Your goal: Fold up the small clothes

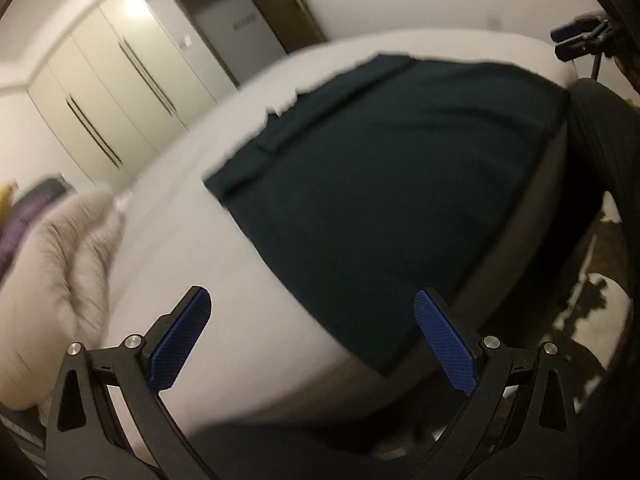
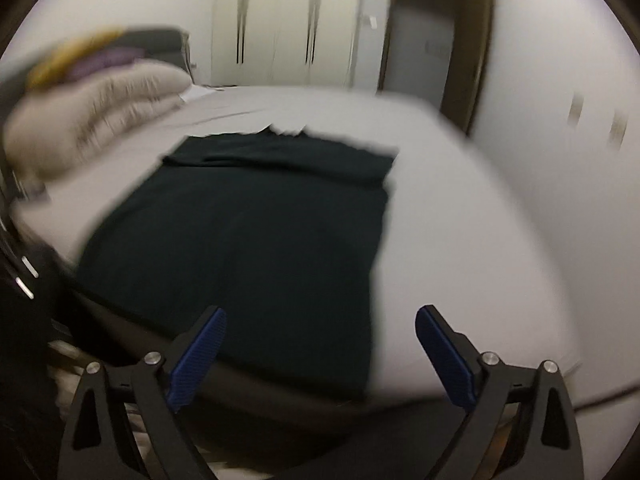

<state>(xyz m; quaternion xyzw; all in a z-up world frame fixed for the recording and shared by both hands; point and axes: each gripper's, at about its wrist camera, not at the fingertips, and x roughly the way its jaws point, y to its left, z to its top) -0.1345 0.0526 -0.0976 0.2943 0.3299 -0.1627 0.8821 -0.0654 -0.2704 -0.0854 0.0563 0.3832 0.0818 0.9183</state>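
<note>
Dark garment (image 1: 380, 184): flat on bed (image 1: 192, 240), at 12 o'clock beyond both tongs.
Left gripper (image 1: 312, 300): jaws apart, empty.
Right gripper (image 2: 320, 316): jaws apart, empty.

One dark green, flat-spread cloth garment (image 2: 248, 240) lies on one bed with a pale grey sheet (image 2: 460, 220). One bulky, cream quilted duvet (image 2: 96, 116) sits bunched on that bed. Two black tongs with blue ribbed pads show, a left one (image 1: 312, 312) and a right one (image 2: 320, 328), each with two fingers. One dark-framed door (image 2: 424, 60) stands in the far wall.
</note>
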